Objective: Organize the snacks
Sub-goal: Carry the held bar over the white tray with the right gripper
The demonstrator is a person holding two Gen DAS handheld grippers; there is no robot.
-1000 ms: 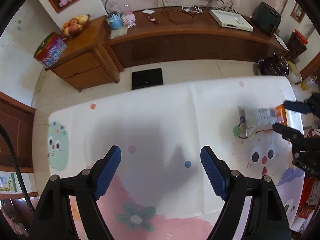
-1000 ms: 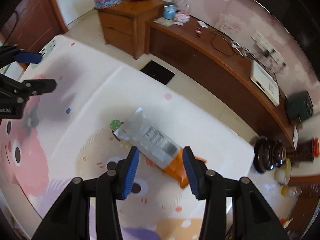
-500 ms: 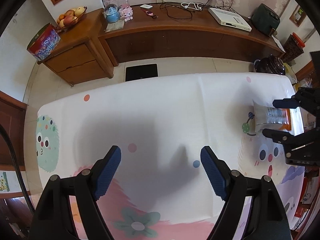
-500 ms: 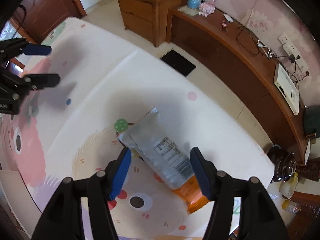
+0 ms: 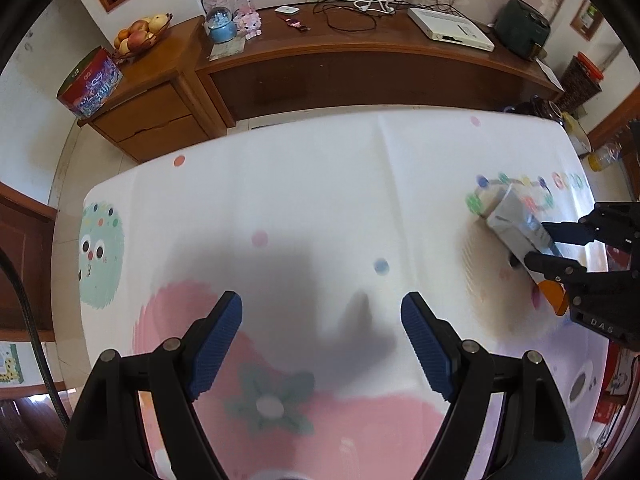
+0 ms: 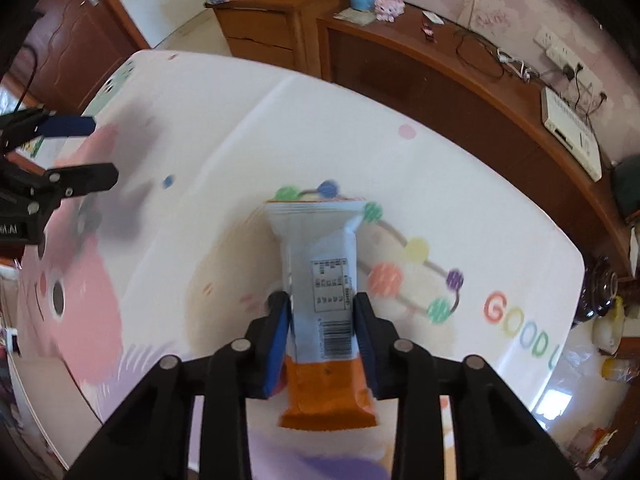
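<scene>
A silver and orange snack packet [image 6: 320, 264] lies on the white cartoon-print tablecloth [image 6: 460, 200]. My right gripper [image 6: 321, 300] points straight down over it, jaws closing, and both blue pads press the packet's sides near its middle. The left wrist view shows the same packet [image 5: 508, 220] at the far right, between the right gripper's [image 5: 538, 242] black fingers. My left gripper [image 5: 320, 304] hovers open over the pink part of the cloth with nothing between its pads. It also shows at the left edge of the right wrist view, as the left gripper [image 6: 102, 150].
A long wooden sideboard [image 5: 360, 60] runs behind the table, with cables, a white box [image 5: 448, 30] and a dark appliance on it. A lower cabinet holds a red tin [image 5: 90, 82] and a fruit bowl. A dark pot [image 6: 600, 284] and bottles stand past the table's right end.
The right gripper widened, sank over the packet and closed on its sides. The packet now lies straight between the fingers. The left gripper drifted a little and stayed open.
</scene>
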